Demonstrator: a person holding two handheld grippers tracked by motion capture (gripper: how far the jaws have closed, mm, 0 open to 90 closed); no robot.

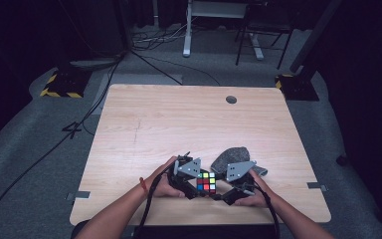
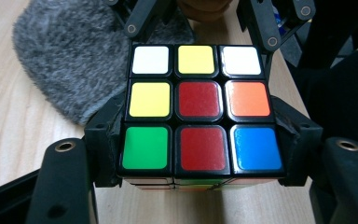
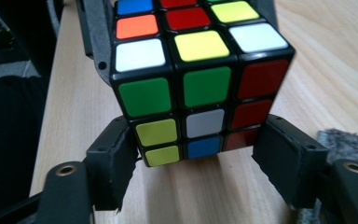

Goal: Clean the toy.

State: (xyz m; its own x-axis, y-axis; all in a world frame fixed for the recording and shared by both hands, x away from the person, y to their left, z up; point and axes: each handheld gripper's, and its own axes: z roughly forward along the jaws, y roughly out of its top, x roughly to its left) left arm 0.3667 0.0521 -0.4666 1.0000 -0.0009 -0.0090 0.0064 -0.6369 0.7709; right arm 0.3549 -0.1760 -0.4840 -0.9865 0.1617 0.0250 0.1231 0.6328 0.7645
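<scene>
Both claws [image 1: 195, 188] [image 1: 222, 191] clamp the cube [image 1: 206, 182] between them.

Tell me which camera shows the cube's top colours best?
The left gripper view: the cube shows all nine top squares head-on. The right gripper view catches that top slanted, plus one side. The high view shows it tiny between both grippers.
</scene>
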